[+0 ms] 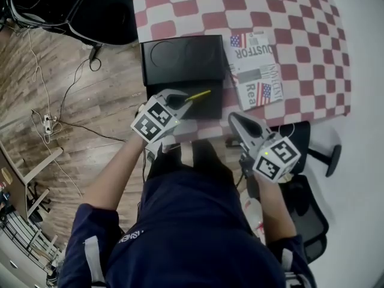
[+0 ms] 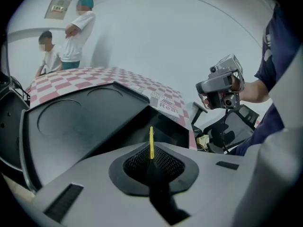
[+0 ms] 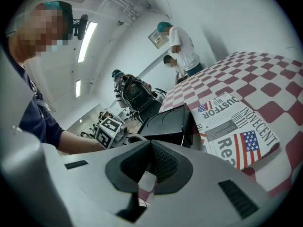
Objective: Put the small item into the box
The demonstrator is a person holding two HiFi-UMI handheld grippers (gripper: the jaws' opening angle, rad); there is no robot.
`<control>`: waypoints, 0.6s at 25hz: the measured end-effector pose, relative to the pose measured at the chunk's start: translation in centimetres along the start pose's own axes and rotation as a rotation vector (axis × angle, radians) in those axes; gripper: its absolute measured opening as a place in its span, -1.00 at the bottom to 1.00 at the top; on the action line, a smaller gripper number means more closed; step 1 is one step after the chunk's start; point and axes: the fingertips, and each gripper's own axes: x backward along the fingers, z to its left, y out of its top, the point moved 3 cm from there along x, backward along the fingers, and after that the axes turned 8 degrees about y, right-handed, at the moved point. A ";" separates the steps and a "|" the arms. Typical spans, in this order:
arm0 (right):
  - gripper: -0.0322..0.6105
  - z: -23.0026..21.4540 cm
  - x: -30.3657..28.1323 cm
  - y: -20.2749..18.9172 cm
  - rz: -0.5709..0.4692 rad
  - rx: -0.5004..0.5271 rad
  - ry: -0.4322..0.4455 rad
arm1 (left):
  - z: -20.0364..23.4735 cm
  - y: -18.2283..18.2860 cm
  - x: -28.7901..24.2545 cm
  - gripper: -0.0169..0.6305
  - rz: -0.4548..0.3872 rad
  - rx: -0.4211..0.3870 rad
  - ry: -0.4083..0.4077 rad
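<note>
A thin yellow stick [image 1: 198, 94] is the small item, and my left gripper [image 1: 183, 99] is shut on its near end. The stick's free end pokes out over the open front compartment of the black box [image 1: 183, 59] at the table's near edge. In the left gripper view the stick [image 2: 151, 142] stands up between the pads, with the box's dark cavity [image 2: 156, 122] just beyond. My right gripper [image 1: 235, 120] hovers off the table's near edge, right of the box, jaws together and holding nothing. Its jaws [image 3: 150, 150] point towards the box [image 3: 165, 122].
A printed flag-patterned packet [image 1: 255, 68] lies on the checkered tablecloth [image 1: 288, 23], right of the box. A black office chair [image 1: 309, 146] stands under my right arm. Cables and a power strip [image 1: 48, 122] lie on the wooden floor at left. Two people [image 2: 71, 37] stand beyond the table.
</note>
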 end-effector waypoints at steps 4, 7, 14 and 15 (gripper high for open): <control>-0.85 -0.6 0.8 -0.4 0.000 -0.005 -0.006 | -0.1 -0.8 -1.4 -0.81 0.062 0.007 -0.012; -0.84 -0.8 1.2 -0.7 -0.005 -0.008 -0.011 | -0.2 -1.6 -2.1 -0.80 0.125 -0.003 -0.017; -0.84 -1.0 1.4 -1.0 -0.004 -0.024 -0.017 | -0.3 -2.4 -3.3 -0.80 0.242 -0.078 0.041; -0.84 -1.0 1.4 -0.9 -0.006 -0.026 -0.017 | -0.3 -2.5 -3.4 -0.80 0.255 -0.086 0.049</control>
